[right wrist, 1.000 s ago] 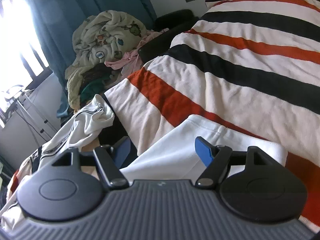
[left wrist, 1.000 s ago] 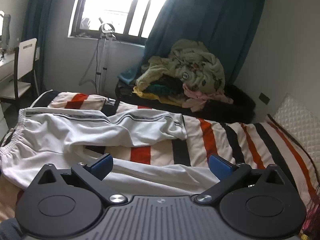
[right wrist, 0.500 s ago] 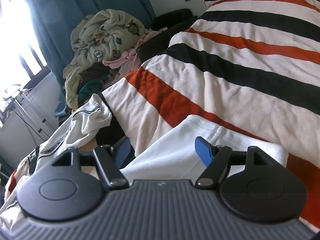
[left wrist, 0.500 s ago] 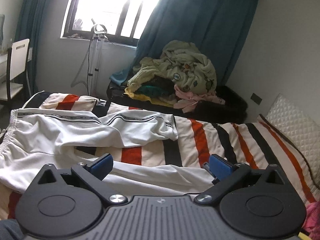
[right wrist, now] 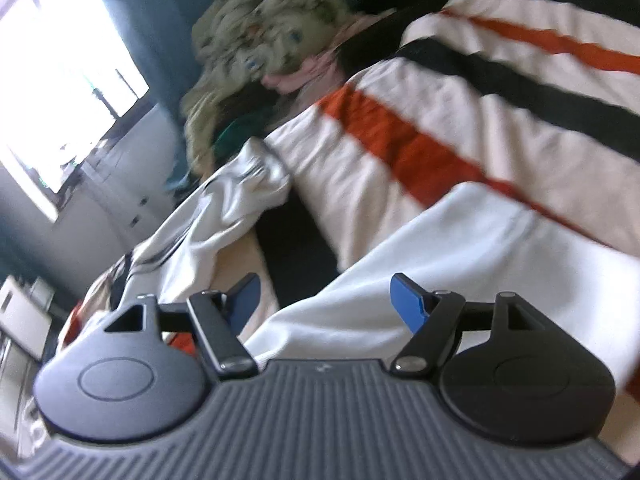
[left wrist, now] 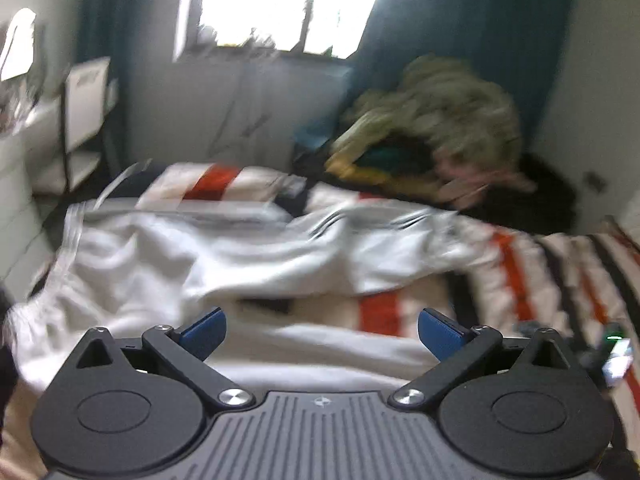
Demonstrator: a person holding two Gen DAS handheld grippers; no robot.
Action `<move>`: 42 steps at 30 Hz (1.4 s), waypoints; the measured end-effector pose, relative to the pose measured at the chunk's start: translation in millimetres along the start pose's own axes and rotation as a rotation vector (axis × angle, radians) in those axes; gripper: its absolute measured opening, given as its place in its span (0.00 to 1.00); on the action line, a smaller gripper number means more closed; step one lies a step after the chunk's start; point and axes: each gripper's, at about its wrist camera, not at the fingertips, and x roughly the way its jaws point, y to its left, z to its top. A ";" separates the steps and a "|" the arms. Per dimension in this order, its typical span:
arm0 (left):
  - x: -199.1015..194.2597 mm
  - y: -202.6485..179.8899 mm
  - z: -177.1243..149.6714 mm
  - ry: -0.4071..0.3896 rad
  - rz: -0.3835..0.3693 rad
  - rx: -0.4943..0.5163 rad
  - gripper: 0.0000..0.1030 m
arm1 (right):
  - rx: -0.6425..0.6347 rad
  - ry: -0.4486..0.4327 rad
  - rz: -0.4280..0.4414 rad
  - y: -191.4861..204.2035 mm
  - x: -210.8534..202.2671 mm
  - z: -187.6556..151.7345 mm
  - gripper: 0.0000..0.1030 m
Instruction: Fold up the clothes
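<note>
Trousers [left wrist: 208, 264], white, sprawled unfolded across striped bed [right wrist: 460, 120]; our left tongs [left wrist: 320, 330] and right tongs [right wrist: 325, 296] wide, empty; folding remains.

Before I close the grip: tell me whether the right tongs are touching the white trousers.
Cannot tell. The right wrist view shows the open right tongs over the white trousers, contact unclear.

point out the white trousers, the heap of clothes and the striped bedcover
white trousers [left wrist: 208, 264], left wrist view, crumpled upper part
heap of clothes [right wrist: 264, 44], right wrist view, pale green blanket on top
striped bedcover [right wrist: 404, 148], right wrist view, orange stripe
</note>
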 end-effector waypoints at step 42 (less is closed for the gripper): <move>303.2 38.5 -7.2 -0.018 0.388 0.447 0.70 | 0.464 0.082 0.465 5.5 237.0 29.2 0.83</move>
